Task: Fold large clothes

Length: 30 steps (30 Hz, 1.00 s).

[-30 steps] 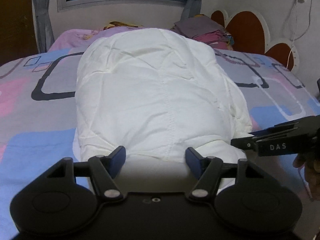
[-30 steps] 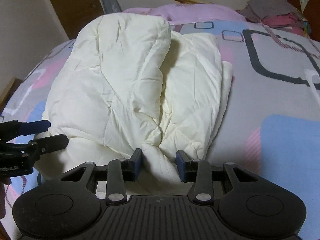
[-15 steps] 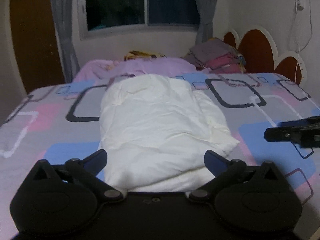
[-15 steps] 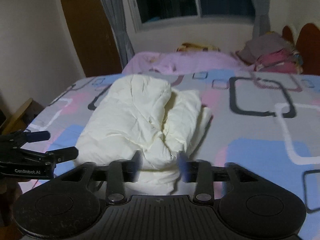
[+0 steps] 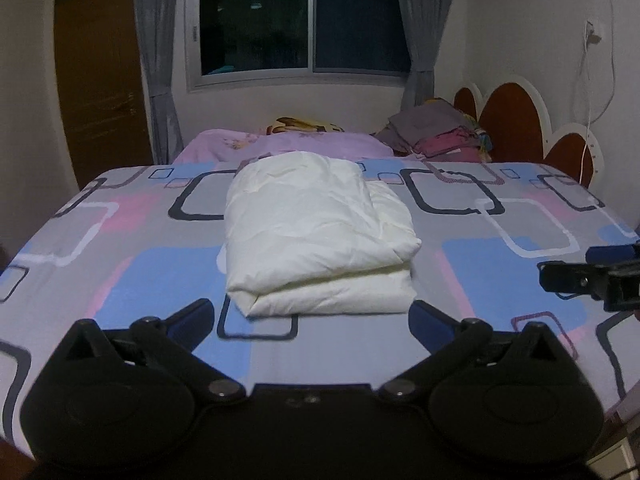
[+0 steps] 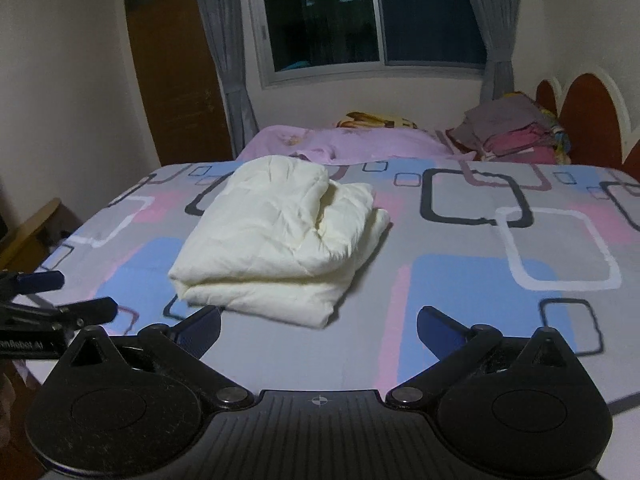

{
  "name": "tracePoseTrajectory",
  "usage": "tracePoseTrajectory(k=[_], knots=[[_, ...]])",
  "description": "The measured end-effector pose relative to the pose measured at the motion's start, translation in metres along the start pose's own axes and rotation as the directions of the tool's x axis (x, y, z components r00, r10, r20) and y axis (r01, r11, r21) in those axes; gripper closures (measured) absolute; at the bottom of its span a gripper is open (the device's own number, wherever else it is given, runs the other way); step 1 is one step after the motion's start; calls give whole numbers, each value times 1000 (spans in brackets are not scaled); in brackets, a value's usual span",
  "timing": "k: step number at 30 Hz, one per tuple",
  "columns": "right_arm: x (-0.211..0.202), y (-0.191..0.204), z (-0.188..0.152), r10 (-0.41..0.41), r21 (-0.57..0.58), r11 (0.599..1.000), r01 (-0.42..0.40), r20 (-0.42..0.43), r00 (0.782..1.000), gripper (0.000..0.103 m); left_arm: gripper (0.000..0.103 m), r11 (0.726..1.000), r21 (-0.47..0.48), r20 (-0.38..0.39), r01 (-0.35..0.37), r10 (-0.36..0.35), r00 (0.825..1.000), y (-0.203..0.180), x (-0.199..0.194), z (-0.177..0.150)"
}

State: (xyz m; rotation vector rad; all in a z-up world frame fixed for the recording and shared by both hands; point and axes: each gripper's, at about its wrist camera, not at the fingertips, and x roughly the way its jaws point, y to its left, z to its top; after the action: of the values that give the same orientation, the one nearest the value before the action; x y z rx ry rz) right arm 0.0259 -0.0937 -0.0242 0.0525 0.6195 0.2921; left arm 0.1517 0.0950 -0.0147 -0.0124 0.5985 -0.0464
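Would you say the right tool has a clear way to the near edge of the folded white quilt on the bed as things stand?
Probably yes. The right tool is open with nothing between its fingers, and only bare bedsheet lies between it and the folded white quilt. The left tool sits off to the side, clear of that path.

My right gripper [image 6: 318, 326] has its jaws spread wide with nothing between them, above the patterned bed sheet [image 6: 460, 280]. The folded white garment [image 6: 280, 248] lies just beyond. My left gripper [image 6: 56, 300] shows at the left edge.
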Motion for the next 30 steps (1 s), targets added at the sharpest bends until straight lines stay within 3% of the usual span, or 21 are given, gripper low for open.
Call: tracePoseTrajectory(k=[13,30], knots=[[-53,14,-23,-32,-6,999,32,27,999,0,0,1000,3,49,28,-28,998,-15,-41,-18],[-71,19,-19,-34,-27,999,36,57,998,0,0,999,13,88,38,-39,995,-20,-59,-18]])
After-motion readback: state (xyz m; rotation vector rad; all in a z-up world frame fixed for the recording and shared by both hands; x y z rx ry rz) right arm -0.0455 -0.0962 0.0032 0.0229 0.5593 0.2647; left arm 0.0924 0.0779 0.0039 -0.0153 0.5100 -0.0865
